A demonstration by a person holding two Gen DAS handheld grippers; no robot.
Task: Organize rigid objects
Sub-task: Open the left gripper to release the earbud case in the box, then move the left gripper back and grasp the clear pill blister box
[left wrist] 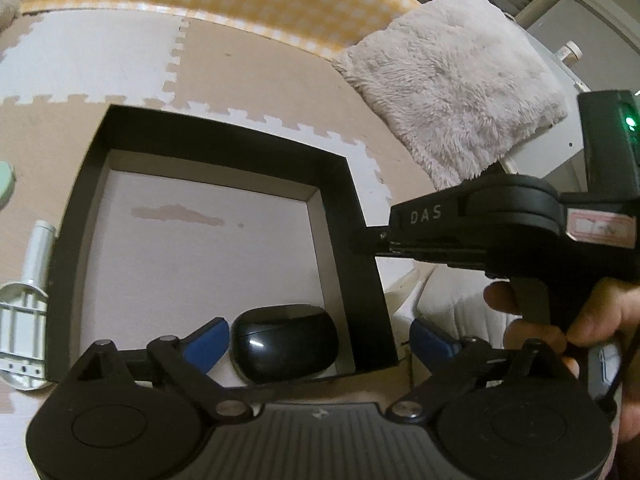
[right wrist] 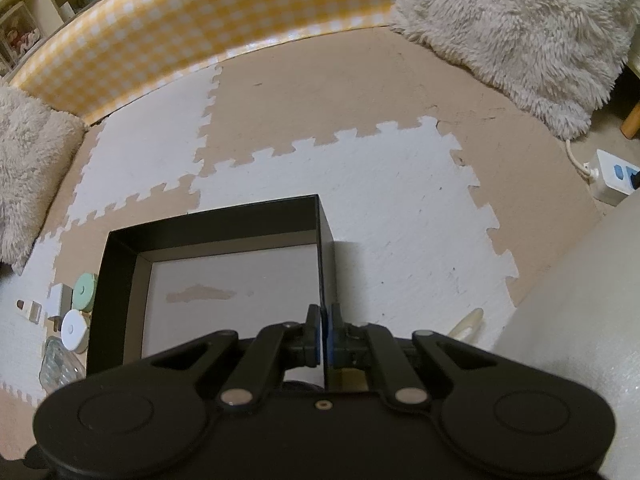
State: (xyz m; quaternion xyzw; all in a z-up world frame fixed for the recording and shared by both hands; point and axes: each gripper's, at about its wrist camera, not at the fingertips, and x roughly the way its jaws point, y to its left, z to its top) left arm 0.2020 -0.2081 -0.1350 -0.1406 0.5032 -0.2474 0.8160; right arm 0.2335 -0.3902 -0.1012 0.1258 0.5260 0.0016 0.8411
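Note:
An open black box point(left wrist: 352, 216) with a pale floor lies on the foam mat. Inside it, against the near wall, rests a glossy black earbud case point(left wrist: 284, 344). My left gripper point(left wrist: 320, 340) stands wide open around the case; its left blue finger is just beside the case, its right one outside the box wall, and neither pad presses on it. My right gripper point(right wrist: 324, 328) is shut on the box's right wall point(right wrist: 326, 256), and the left wrist view shows the right gripper point(left wrist: 370, 240) reaching in from the right in a person's hand point(left wrist: 560, 320).
Left of the box lie a white tube point(left wrist: 38, 248), a white plastic frame point(left wrist: 24, 344), a mint round lid point(right wrist: 84, 286) and a white round lid point(right wrist: 74, 330). Fluffy cushions point(right wrist: 520, 32) point(right wrist: 28, 168) flank the mat. A power strip point(right wrist: 612, 176) sits at the right.

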